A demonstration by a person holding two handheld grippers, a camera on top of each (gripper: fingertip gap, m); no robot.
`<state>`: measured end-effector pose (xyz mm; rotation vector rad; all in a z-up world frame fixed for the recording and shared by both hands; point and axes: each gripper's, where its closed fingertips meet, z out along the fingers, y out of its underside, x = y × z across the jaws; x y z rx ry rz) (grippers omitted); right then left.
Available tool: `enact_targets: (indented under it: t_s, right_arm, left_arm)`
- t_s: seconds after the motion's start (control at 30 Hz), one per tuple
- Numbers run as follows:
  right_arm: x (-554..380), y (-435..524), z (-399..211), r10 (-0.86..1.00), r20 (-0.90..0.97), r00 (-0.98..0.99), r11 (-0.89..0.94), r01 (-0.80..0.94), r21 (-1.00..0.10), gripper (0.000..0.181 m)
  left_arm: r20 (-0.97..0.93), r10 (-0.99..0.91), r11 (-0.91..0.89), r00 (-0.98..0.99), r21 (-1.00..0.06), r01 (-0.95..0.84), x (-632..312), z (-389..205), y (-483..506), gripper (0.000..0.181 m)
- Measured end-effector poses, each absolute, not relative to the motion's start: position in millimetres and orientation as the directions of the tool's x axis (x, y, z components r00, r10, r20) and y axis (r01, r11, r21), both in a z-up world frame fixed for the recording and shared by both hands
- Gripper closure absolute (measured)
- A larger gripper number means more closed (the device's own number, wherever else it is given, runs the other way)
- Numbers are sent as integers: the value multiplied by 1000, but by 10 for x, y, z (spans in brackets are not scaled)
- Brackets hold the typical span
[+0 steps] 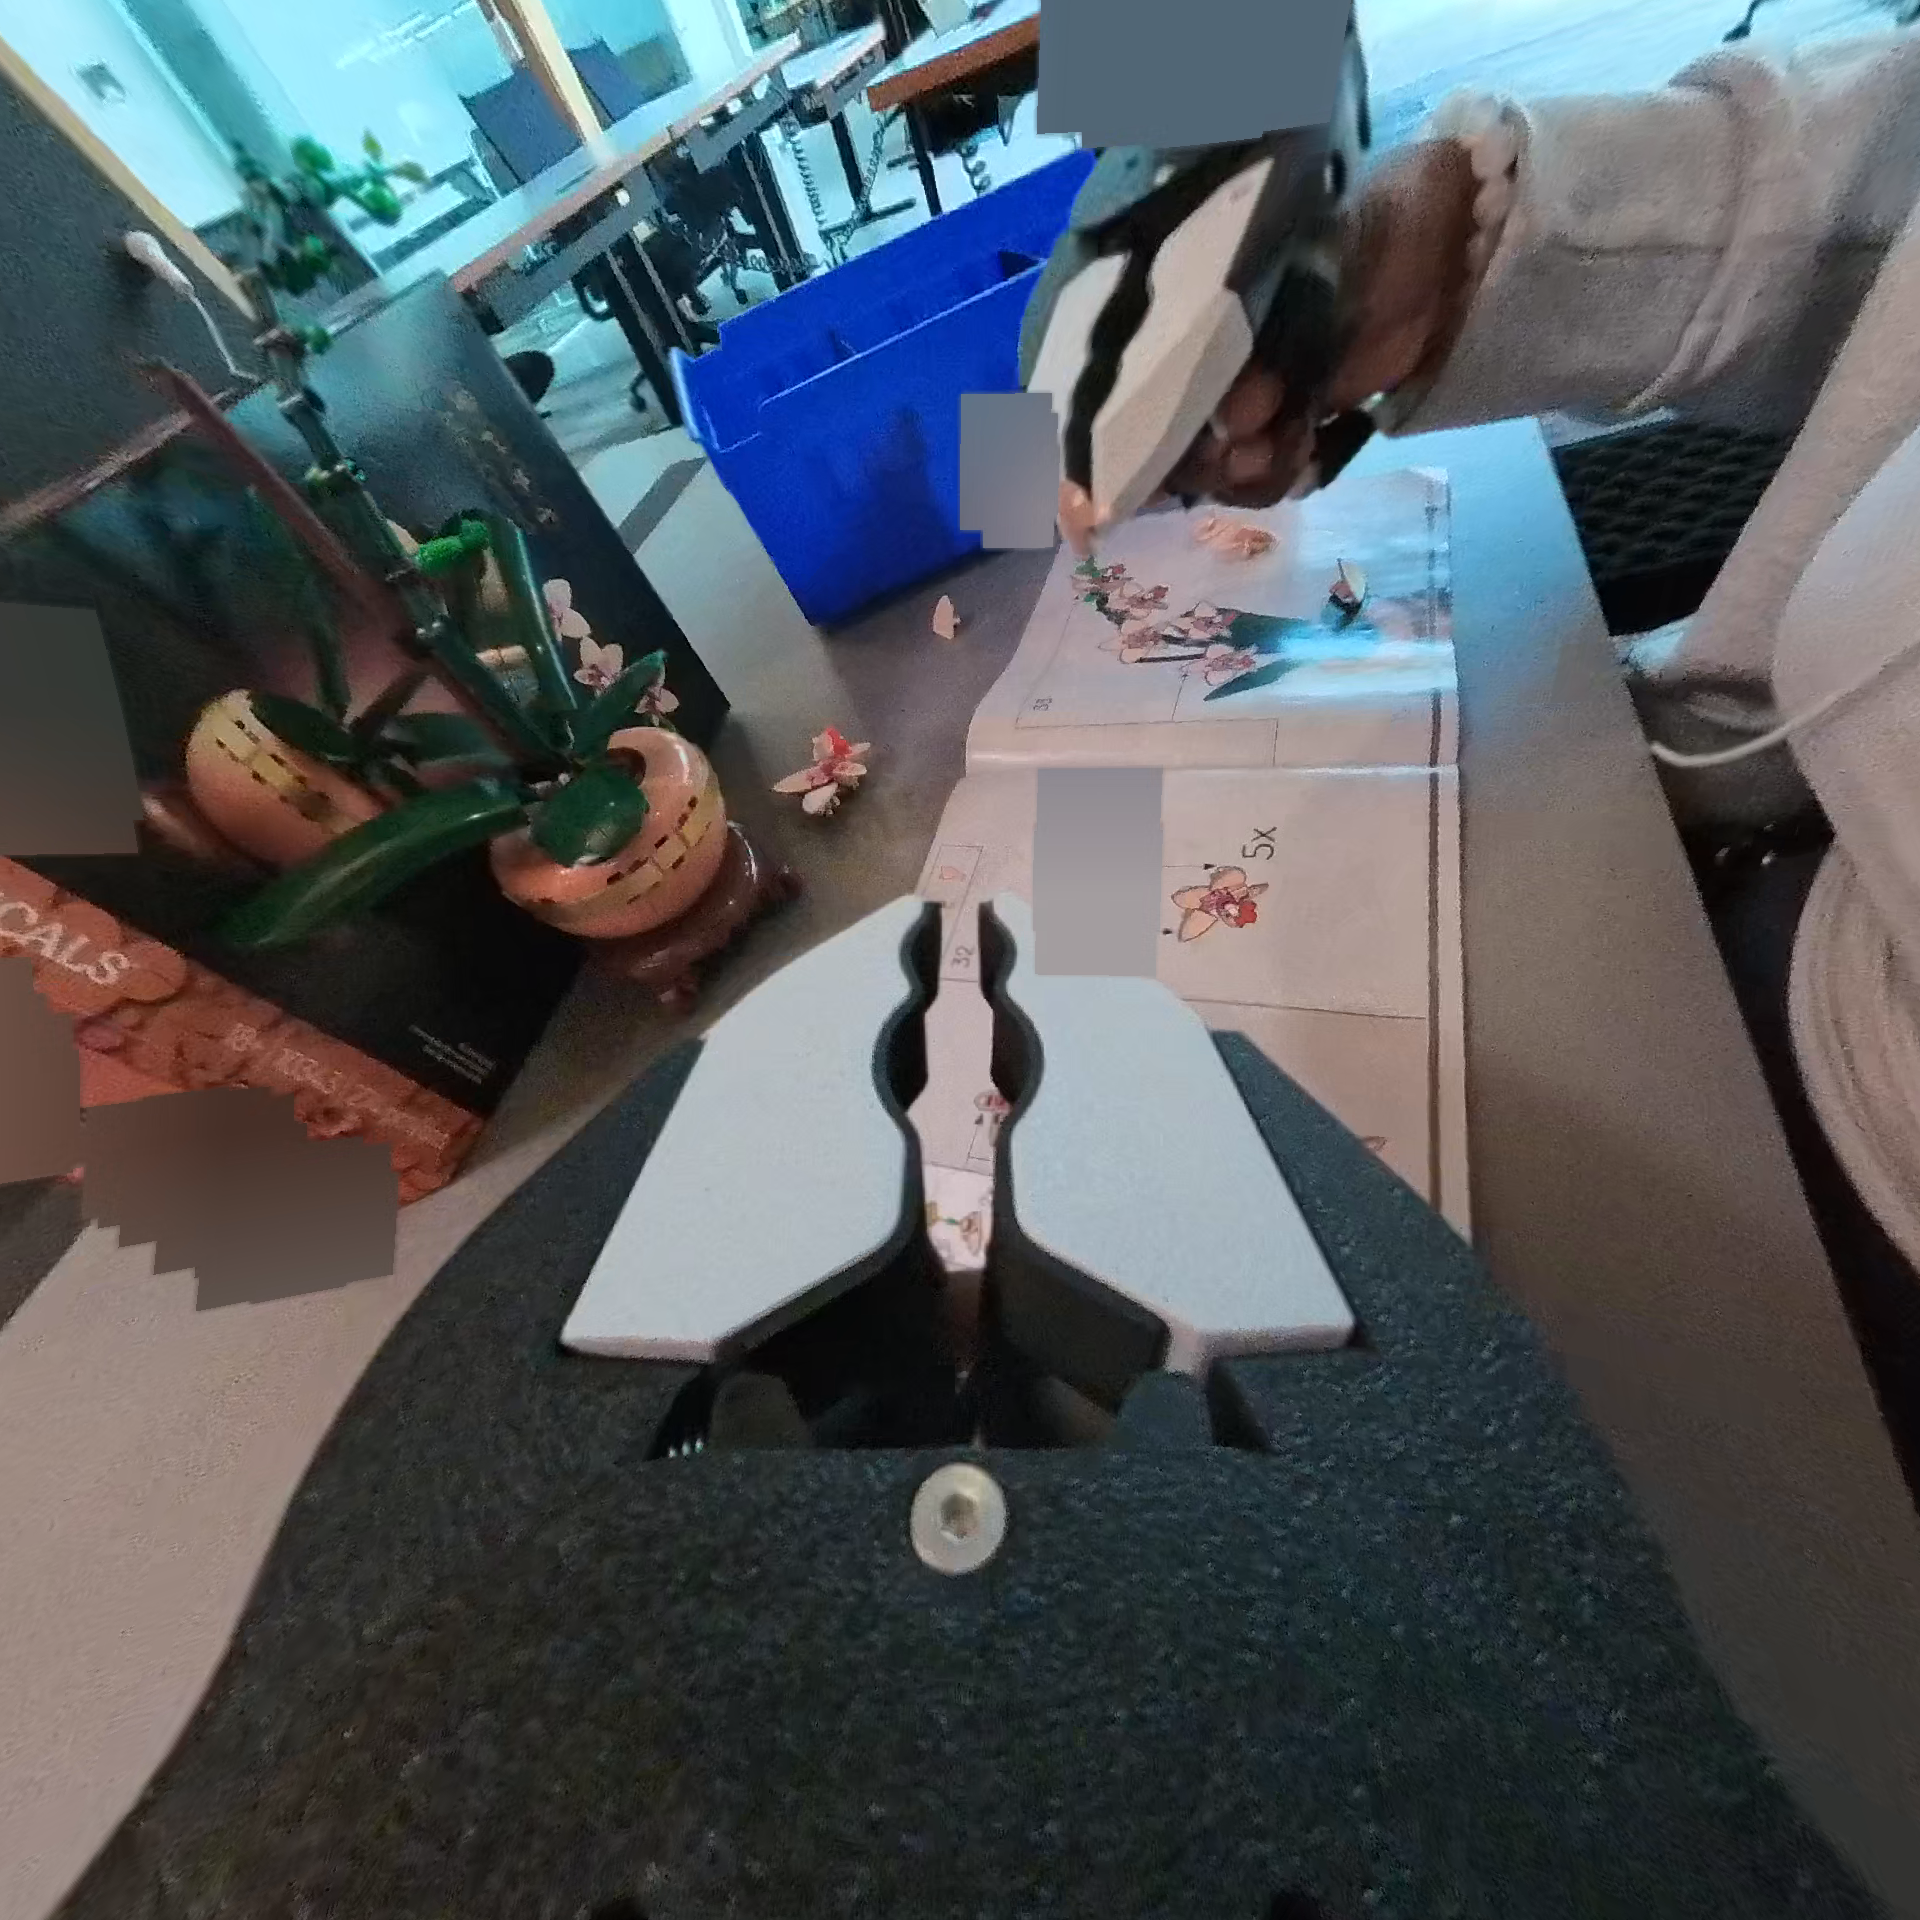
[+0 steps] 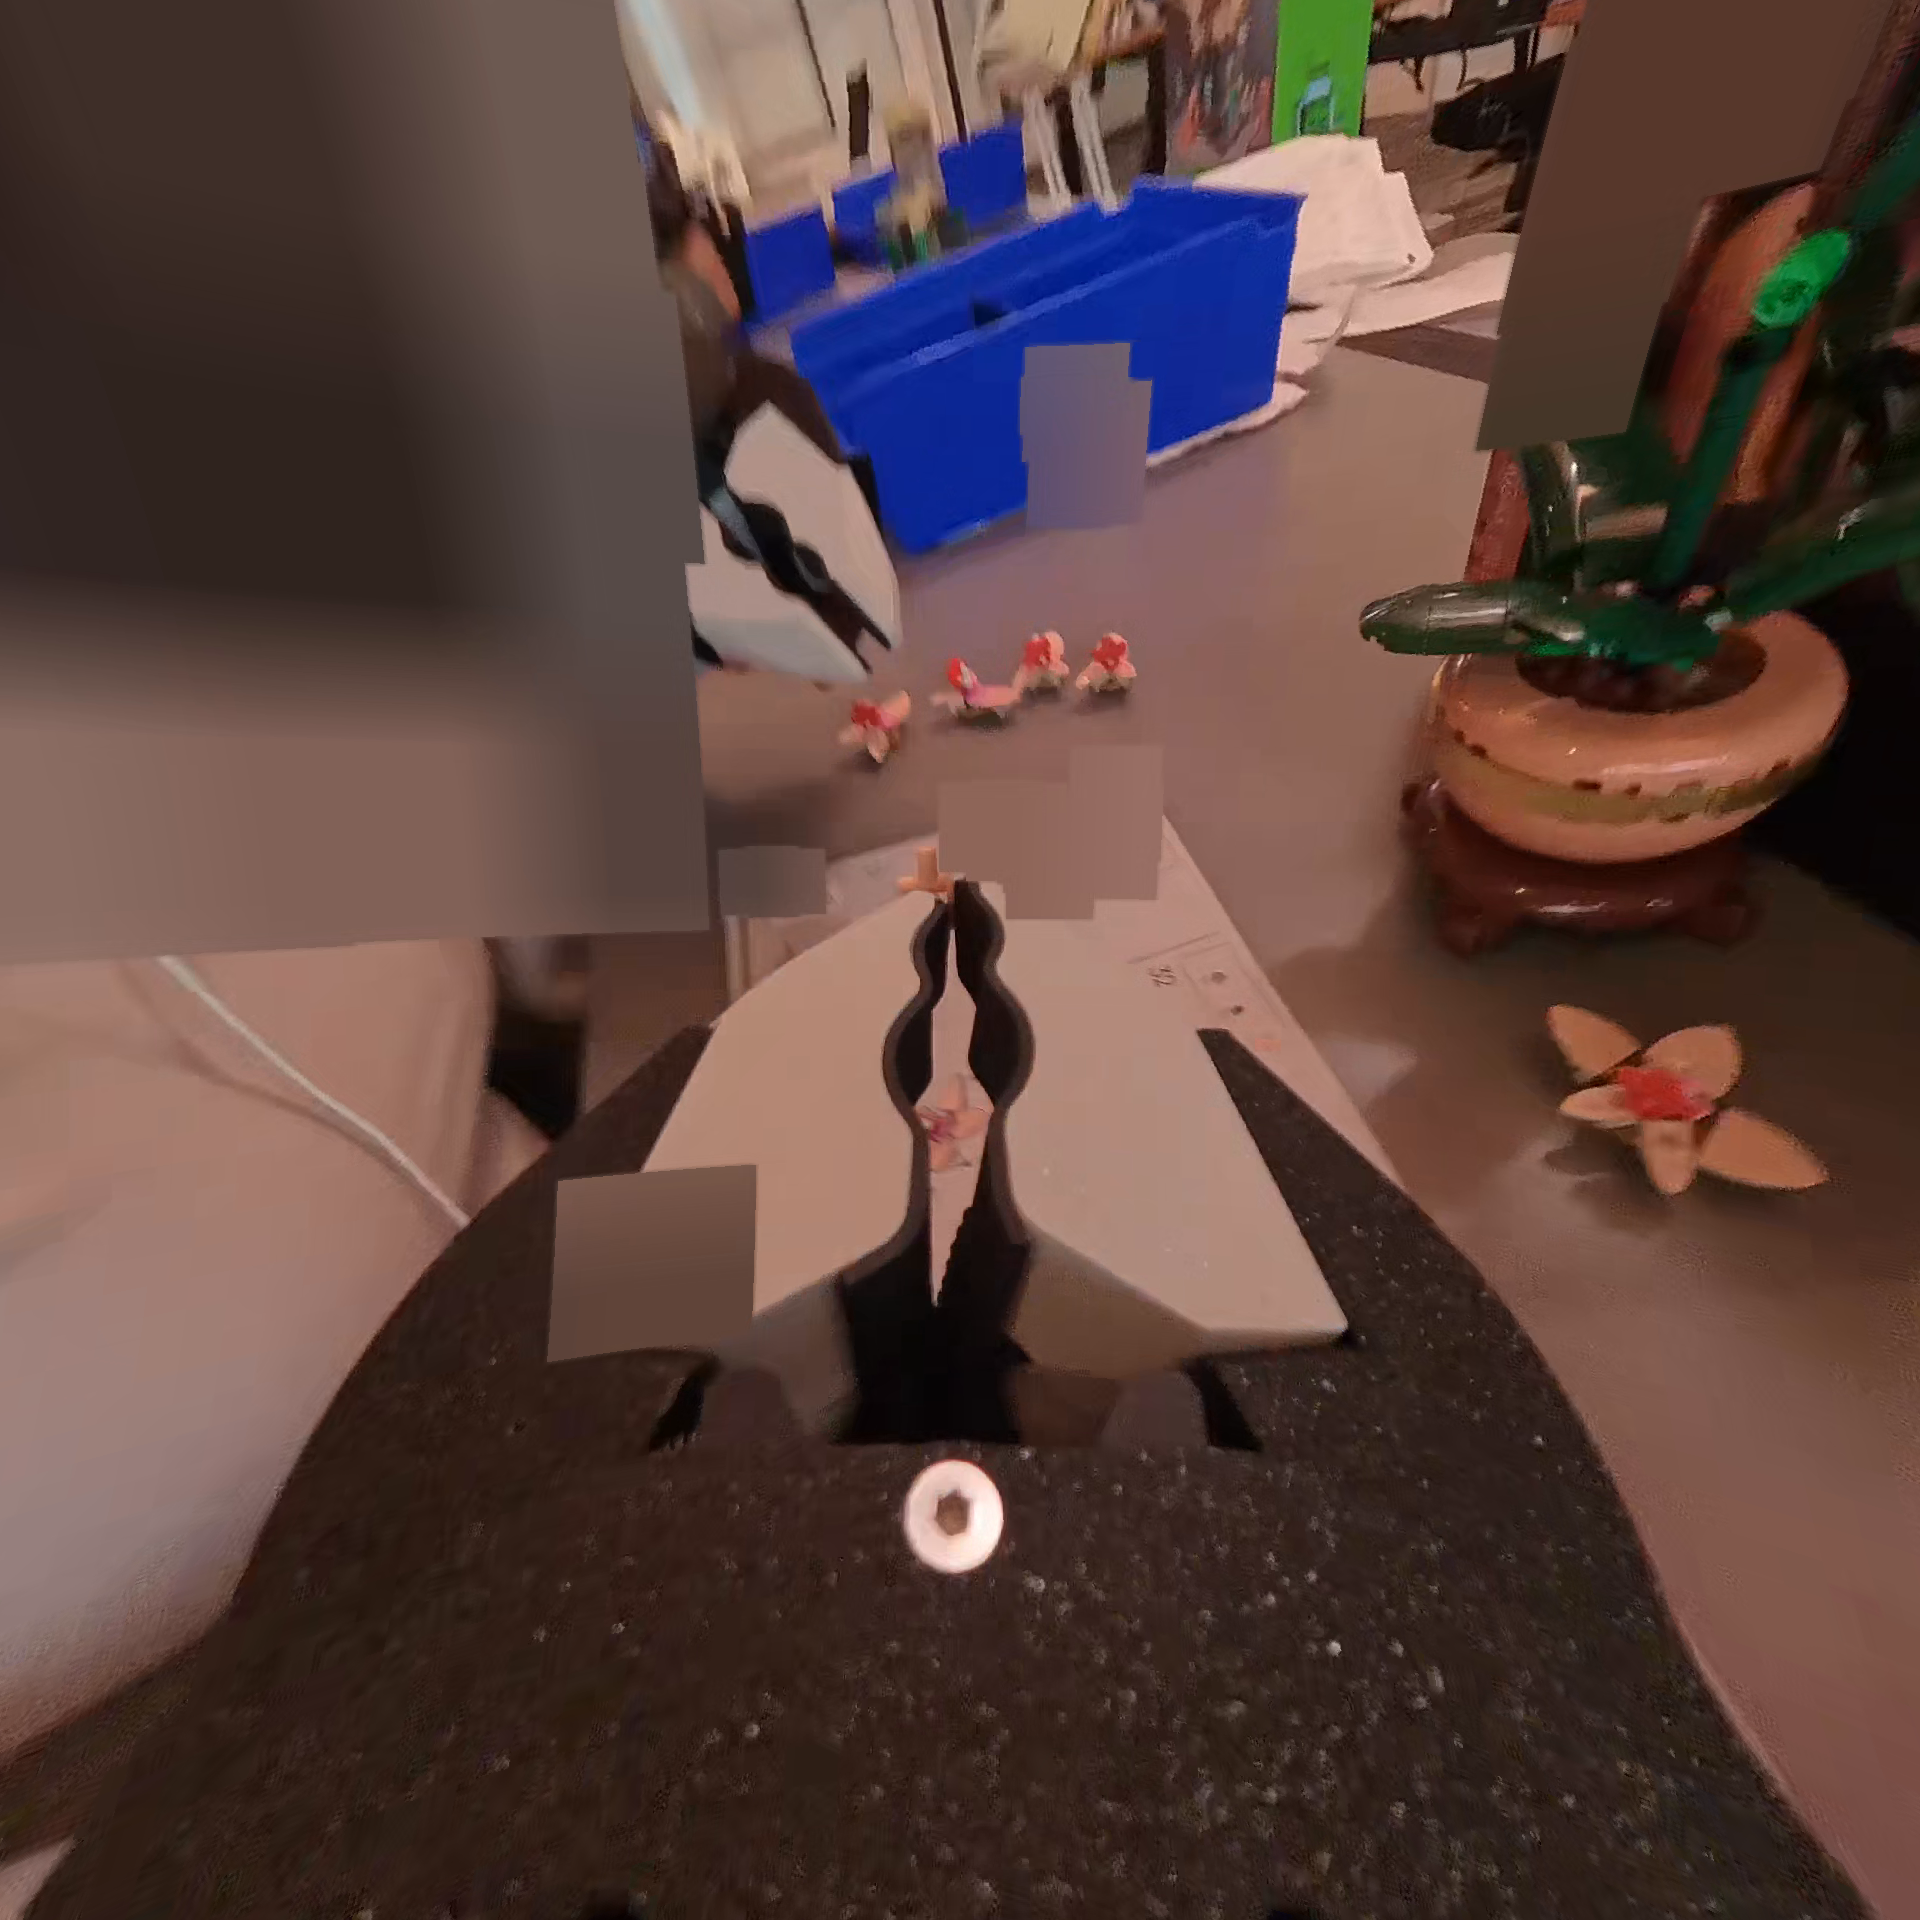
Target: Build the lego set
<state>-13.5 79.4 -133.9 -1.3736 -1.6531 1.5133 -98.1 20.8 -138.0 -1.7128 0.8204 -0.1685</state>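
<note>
My right gripper (image 2: 951,894) is shut on a small tan Lego piece (image 2: 925,881) at its fingertips. In the left wrist view it (image 1: 1086,525) points down over the far page of the open instruction booklet (image 1: 1299,727). My left gripper (image 1: 964,909) hovers over the booklet's near page, jaws almost together with only a thin gap, nothing in it. It also shows in the right wrist view (image 2: 878,636). The Lego orchid in its pink pot (image 1: 613,831) stands to the left. Several small red-centred flowers (image 2: 977,691) lie on the table, and a bigger flower (image 2: 1683,1096) lies near the pot (image 2: 1621,769).
A blue bin (image 1: 862,416) stands at the back of the grey table (image 1: 831,665). The dark set box (image 1: 499,499) stands behind the orchid. A loose flower (image 1: 826,769), a petal (image 1: 948,615) and small pieces (image 1: 1231,535) lie around the booklet. A person's sleeve (image 1: 1662,239) is at the right. There is about 11 cm between the tips of the two grippers. The pot (image 2: 1621,769) sits 15 cm or so from the ends of my right fingers. The bigger flower (image 2: 1683,1096) is about 15 cm from my right fingertips and 20 cm from my left.
</note>
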Motion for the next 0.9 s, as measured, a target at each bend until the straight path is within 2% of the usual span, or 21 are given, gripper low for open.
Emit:
enact_targets:
  t_s: [0.1, 0.2, 0.3, 0.33, 0.4, 0.43, 0.5, 0.57, 0.67, 0.9]
  right_arm:
    - [-189, 782, -1422, 936, 13, -353, 127, 304, -944, 180]
    - [-211, 788, -1450, 907, 302, -293, 374, 233, -898, 180]
    - [-204, 771, -1658, 870, 403, -283, 480, 302, -824, 180]
    - [-204, 744, -1731, 897, 333, -290, 422, 345, -838, 180]
    - [-155, 488, -1878, 911, -33, -411, 177, 461, -870, 180]
    - [-141, 388, -1878, 867, -225, -444, 47, 523, -851, 180]
    - [-142, 302, -1769, 746, -442, -497, -104, 569, -815, 180]
    - [-138, 267, -1706, 671, -495, -553, -86, 604, -792, 180]
    - [-119, 224, -1793, 647, -487, -587, 61, 676, -735, 180]
    - [-90, 108, -1836, 591, -471, -654, 239, 700, -673, 180]
  left_arm:
    - [-216, -603, -97, 768, -935, -340, -893, -1387, 162, 177]
    - [-177, -600, -139, 780, -937, -320, -783, -1501, 158, 180]
    - [-152, -626, -176, 765, -928, -328, -608, -1652, 125, 180]
    - [-135, -634, -191, 762, -927, -324, -549, -1700, 117, 179]
    - [-69, -633, -245, 771, -927, -284, -455, -1786, 129, 177]
    - [-30, -628, -276, 778, -926, -258, -422, -1824, 144, 177]
    - [71, -629, -348, 774, -916, -198, -354, -1893, 159, 175]
    - [212, -637, -431, 742, -895, -114, -265, -1924, 155, 174]
    - [357, -669, -466, 652, -885, 7, -115, -1799, 130, 172]
    - [375, -687, -480, 623, -877, -1, -56, -1779, 94, 175]
